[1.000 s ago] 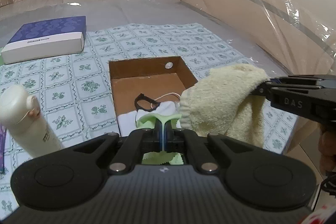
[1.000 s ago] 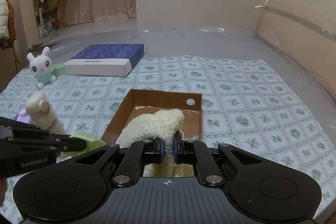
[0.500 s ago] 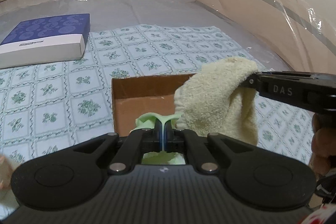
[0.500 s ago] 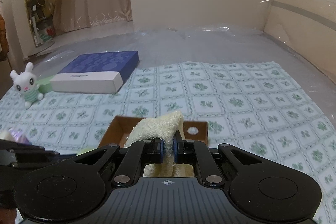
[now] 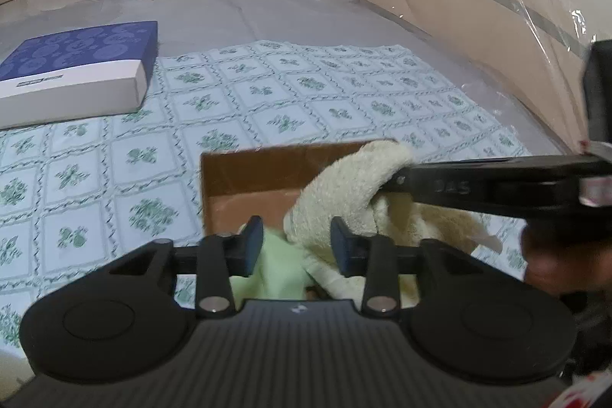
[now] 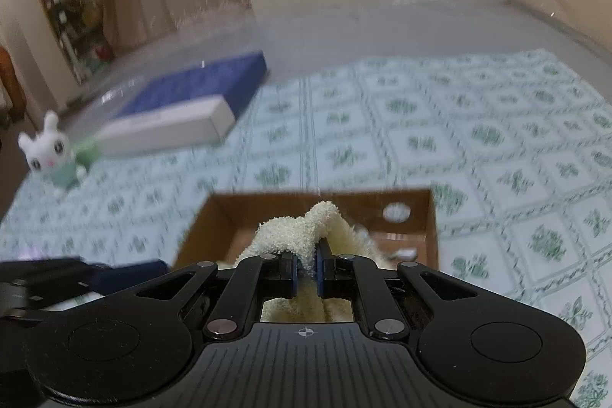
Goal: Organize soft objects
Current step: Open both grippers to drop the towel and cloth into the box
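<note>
**Both grippers now low over the box**

Since the earlier frame I see the left gripper jaws just opened; pale green soft cloth loose between them, over the open brown cardboard box. Right gripper pinches the cream terry towel above the box.

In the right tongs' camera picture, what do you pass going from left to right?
White toy bunny → blue-and-white flat box → fluffy cream towel → round hole in the brown cardboard box.

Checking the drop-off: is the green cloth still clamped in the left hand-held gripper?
No, the left hand-held gripper has just been opening, and the green cloth lies loose between its separated pads.
</note>
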A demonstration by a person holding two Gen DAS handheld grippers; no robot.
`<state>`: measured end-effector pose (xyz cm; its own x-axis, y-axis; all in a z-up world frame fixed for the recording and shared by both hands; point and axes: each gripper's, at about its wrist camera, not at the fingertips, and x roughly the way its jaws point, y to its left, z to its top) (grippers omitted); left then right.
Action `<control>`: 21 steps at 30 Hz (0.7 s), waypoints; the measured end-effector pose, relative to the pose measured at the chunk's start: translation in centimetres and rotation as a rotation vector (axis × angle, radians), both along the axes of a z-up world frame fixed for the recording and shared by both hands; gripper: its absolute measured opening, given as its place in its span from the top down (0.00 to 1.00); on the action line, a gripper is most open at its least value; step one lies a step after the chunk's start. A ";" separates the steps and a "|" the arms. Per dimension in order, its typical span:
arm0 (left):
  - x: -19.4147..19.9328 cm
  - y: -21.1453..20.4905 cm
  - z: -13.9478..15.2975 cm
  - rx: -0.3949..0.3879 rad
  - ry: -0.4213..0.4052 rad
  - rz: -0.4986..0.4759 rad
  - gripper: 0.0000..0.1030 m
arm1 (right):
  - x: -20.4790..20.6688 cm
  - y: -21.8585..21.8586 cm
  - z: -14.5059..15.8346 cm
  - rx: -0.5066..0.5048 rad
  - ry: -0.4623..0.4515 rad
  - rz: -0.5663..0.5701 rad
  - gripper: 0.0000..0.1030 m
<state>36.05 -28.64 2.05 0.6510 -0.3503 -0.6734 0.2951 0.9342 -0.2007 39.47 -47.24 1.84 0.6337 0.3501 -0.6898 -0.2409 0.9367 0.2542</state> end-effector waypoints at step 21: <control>-10.9 3.0 0.8 0.045 -0.073 -0.020 0.11 | -6.6 -1.9 3.5 -0.007 -0.032 0.000 0.26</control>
<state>25.10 -25.67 2.80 0.6920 -0.3339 -0.6401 0.3258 0.9356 -0.1359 32.88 -49.10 5.37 0.6556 0.3456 -0.6714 -0.2487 0.9383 0.2401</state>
